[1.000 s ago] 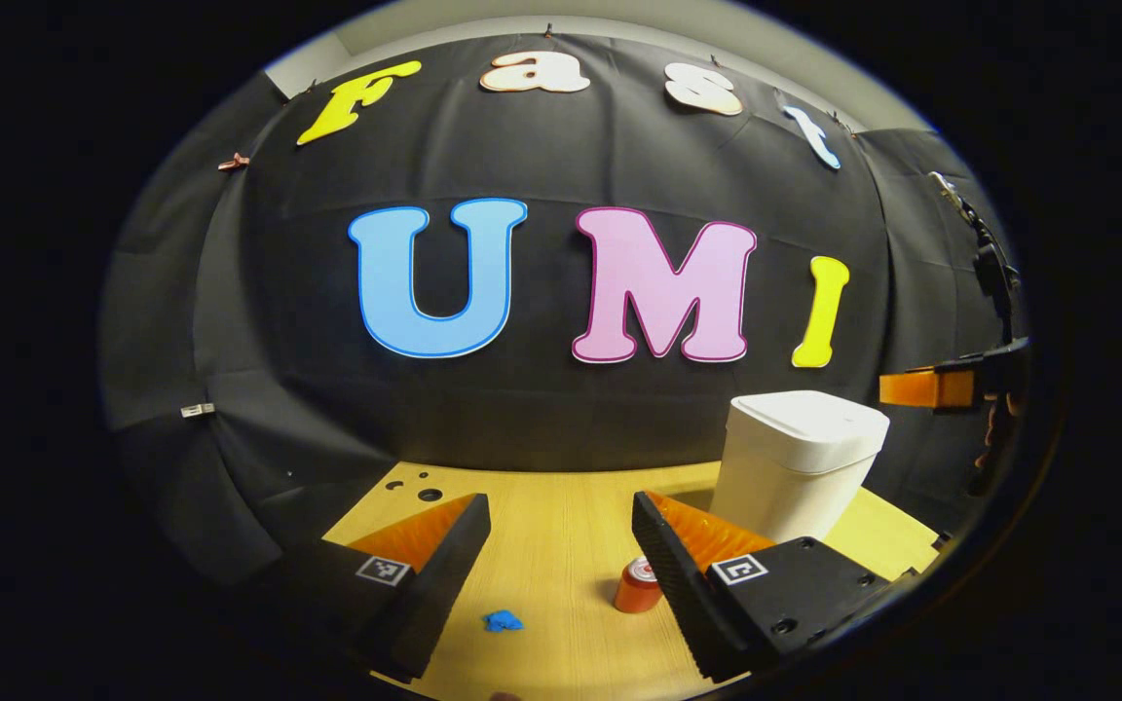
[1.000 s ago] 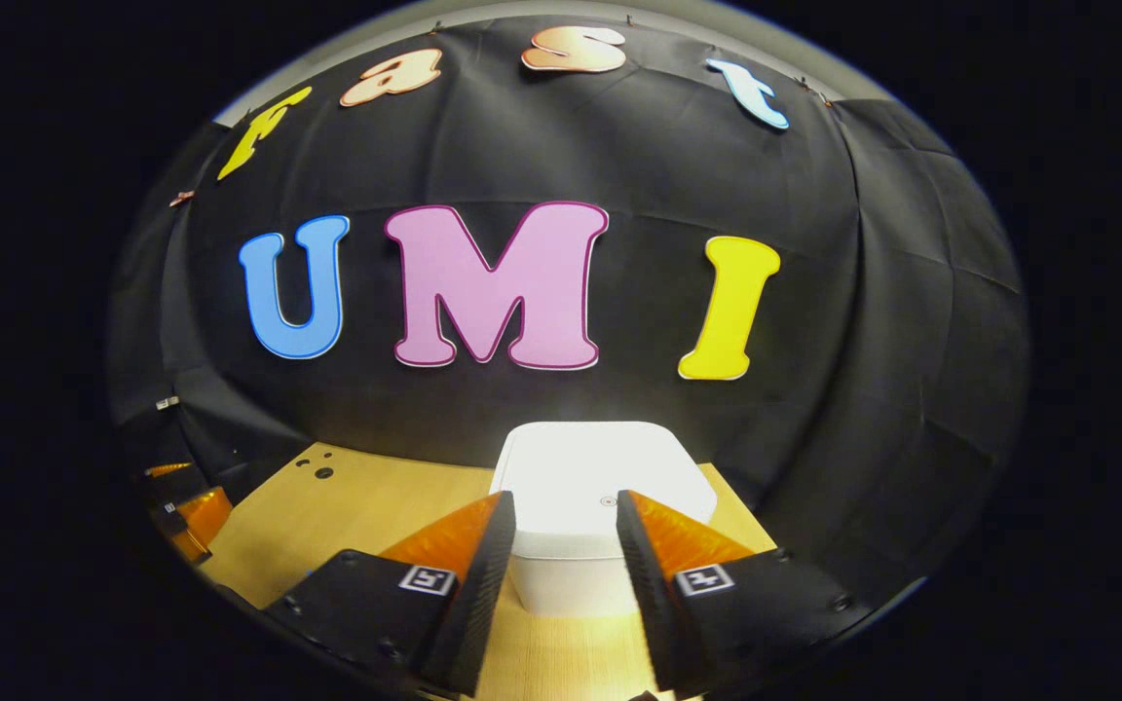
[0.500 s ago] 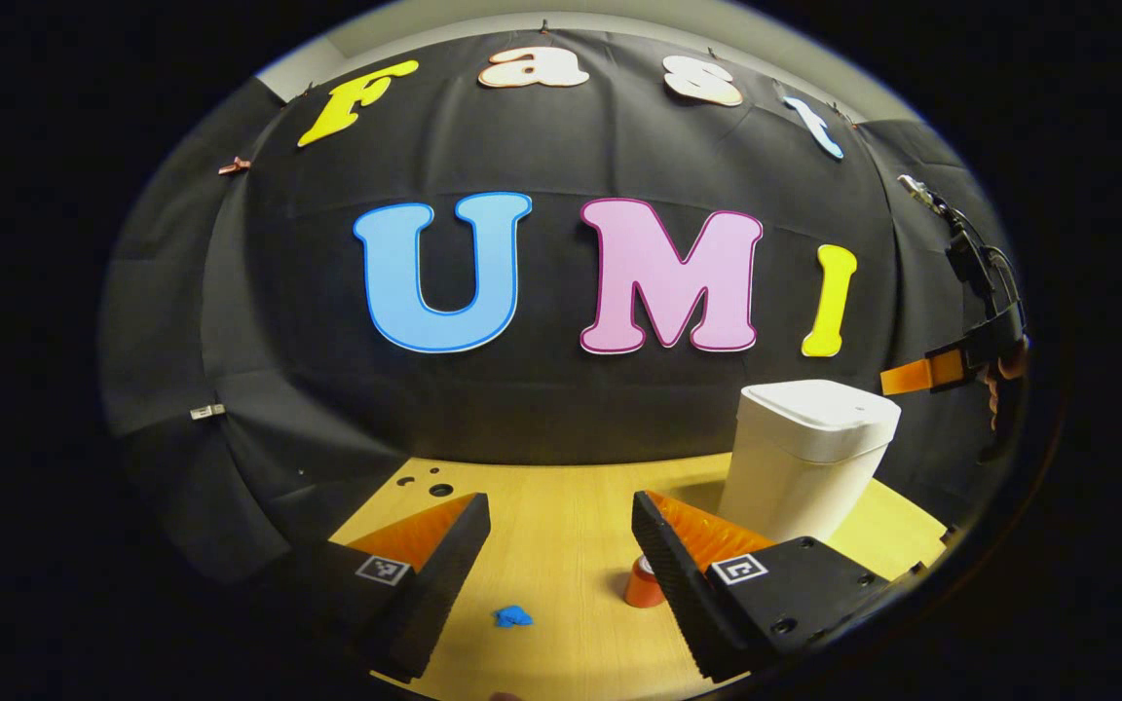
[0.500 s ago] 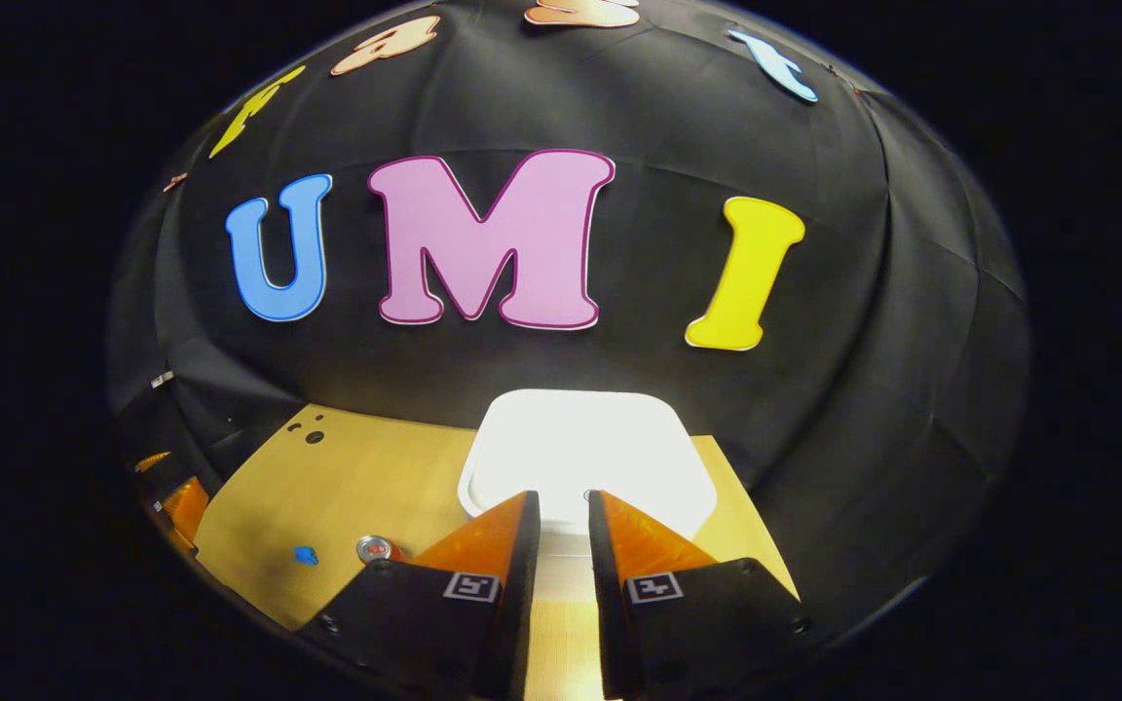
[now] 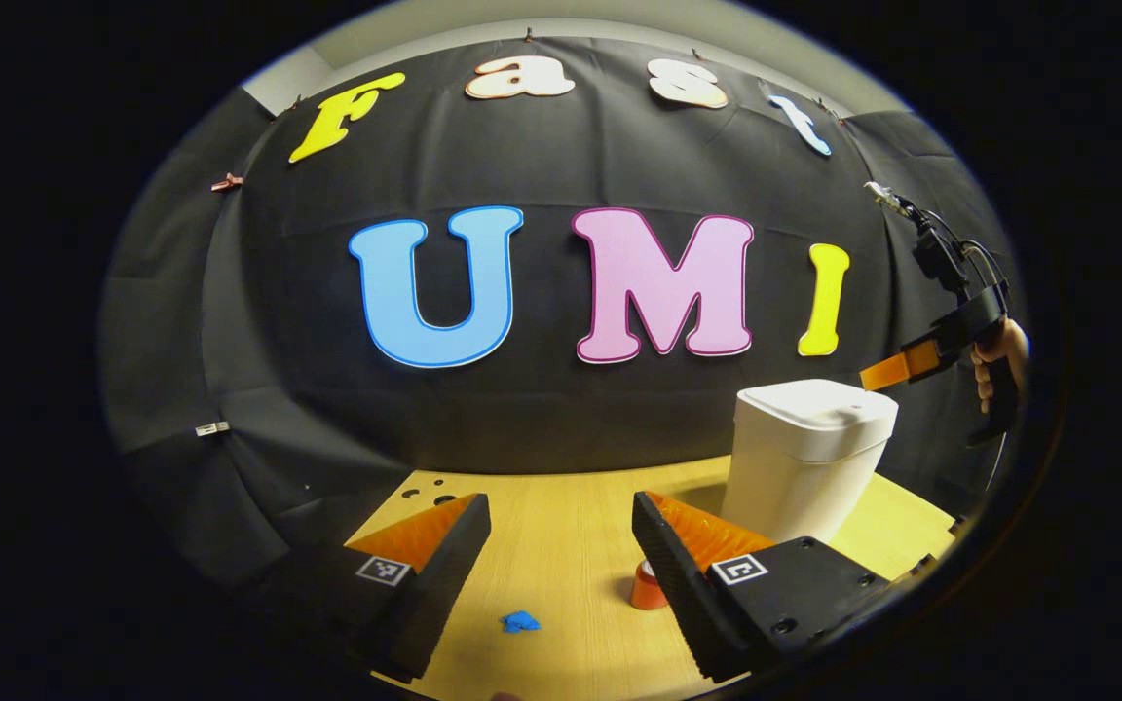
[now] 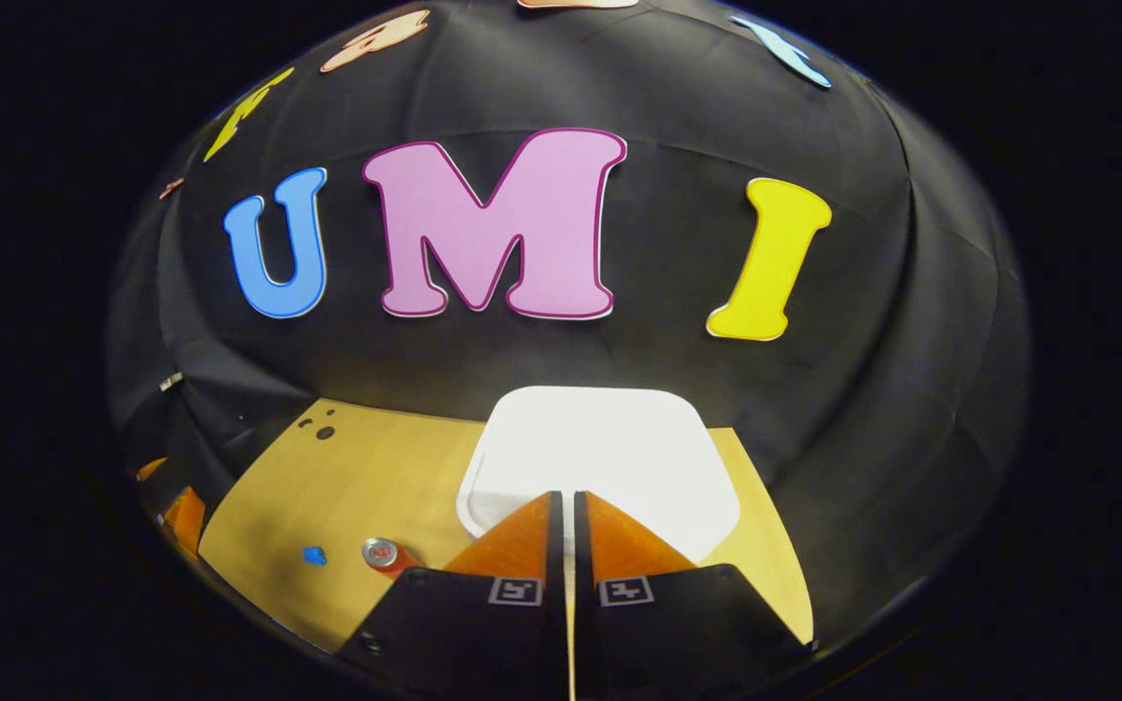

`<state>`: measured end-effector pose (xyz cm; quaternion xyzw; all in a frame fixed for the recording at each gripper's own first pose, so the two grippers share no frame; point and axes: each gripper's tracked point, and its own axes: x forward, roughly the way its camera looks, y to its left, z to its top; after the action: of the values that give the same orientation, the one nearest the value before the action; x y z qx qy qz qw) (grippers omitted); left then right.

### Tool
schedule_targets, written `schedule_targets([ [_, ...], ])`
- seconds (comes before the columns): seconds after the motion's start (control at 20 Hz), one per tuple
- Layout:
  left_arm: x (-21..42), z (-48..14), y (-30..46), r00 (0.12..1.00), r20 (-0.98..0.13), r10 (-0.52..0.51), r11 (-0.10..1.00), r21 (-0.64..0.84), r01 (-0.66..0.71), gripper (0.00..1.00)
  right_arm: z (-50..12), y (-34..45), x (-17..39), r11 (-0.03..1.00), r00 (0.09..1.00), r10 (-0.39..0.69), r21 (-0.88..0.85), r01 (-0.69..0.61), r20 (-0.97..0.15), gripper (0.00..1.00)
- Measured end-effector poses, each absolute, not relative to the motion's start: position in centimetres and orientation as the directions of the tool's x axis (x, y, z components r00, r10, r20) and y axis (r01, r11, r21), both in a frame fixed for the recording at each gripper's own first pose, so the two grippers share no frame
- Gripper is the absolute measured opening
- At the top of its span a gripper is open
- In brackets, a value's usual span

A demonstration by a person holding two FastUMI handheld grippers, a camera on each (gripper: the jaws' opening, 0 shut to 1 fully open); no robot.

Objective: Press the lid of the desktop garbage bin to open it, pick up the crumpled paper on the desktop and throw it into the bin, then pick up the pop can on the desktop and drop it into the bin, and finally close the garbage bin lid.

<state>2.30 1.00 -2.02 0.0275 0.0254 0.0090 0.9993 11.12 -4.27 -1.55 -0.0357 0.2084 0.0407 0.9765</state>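
Paper [image 5: 520,621] and can [image 5: 647,590] are lying on the table [image 5: 561,545] between the wide-open left gripper [image 5: 561,531] fingers, while rightward the nearly closed right gripper [image 6: 563,506] is hovering over the bin [image 5: 804,458] lid [image 6: 610,448].

A light wooden counter [image 5: 561,545] stands against the booth's black cloth wall [image 5: 542,409]. Small round holes [image 5: 428,490] sit near its far left corner. A small metal clip [image 5: 211,428] hangs on the cloth at left.
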Motion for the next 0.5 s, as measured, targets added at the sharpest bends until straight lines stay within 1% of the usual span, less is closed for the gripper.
schedule_targets([
  [0.1,2.2,-2.3,1.1,0.998,-0.059,0.025,0.999,0.046,-0.023,0.96,-2.4,-3.7,11.4,0.991,0.887,0.118,-0.008,-0.135,-0.446,0.08],
  [0.15,2.1,-2.2,1.0,0.998,-0.060,0.028,0.999,0.043,-0.025,0.96,-2.7,-3.6,11.2,0.990,0.871,0.132,0.012,-0.143,-0.474,0.05],
  [0.2,2.1,-2.4,1.0,0.998,-0.061,0.029,0.999,0.041,-0.026,0.96,-2.9,-3.8,11.2,0.988,0.862,0.142,0.022,-0.150,-0.488,0.05],
  [0.35,1.8,-2.2,1.0,0.998,-0.060,0.030,0.999,0.033,-0.028,0.96,-2.7,-5.0,12.2,0.990,0.861,0.104,-0.027,-0.135,-0.497,0.05],
  [0.5,1.7,-2.8,1.0,0.997,-0.066,0.032,0.999,0.027,-0.030,0.96,-3.2,-5.5,12.9,0.992,0.853,0.093,-0.026,-0.123,-0.513,0.05],
])
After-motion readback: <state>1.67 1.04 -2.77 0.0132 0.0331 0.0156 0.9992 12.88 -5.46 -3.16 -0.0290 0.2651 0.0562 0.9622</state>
